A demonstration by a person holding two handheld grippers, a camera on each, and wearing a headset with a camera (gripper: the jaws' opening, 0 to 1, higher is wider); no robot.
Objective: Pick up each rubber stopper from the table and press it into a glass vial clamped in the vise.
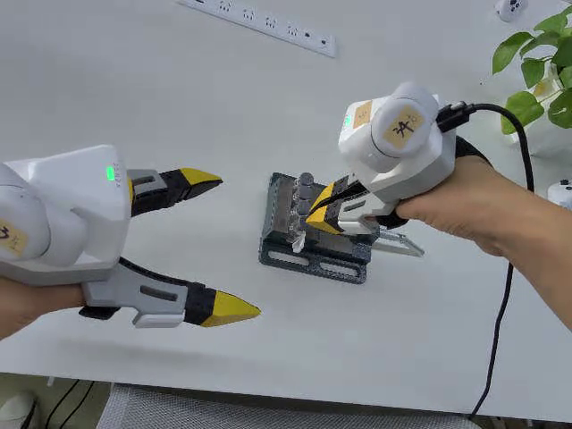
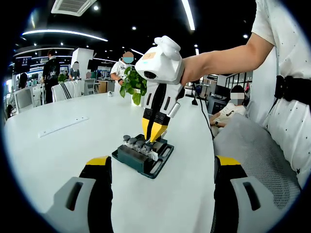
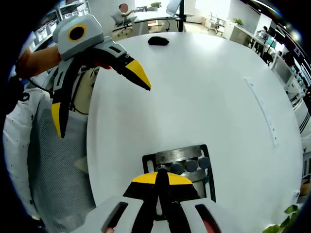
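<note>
A dark metal vise (image 1: 284,256) sits mid-table and clamps a row of glass vials (image 1: 298,239). Grey rubber stoppers (image 1: 306,182) cap the farther vials; the stoppers (image 3: 190,165) are seen from above in the right gripper view. My right gripper (image 1: 314,220) is shut, its yellow tips pressed together down on the near end of the row. I see nothing between its fingers. The right gripper (image 2: 154,138) stands upright over the vise (image 2: 143,158). My left gripper (image 1: 239,248) hovers open and empty left of the vise, well apart from it.
A white power strip (image 1: 268,22) lies at the table's far edge. A green plant (image 1: 541,63) stands at the far right. The vise handle (image 1: 404,244) sticks out to the right. A black cable (image 1: 511,268) trails from the right gripper. The table's front edge is close below.
</note>
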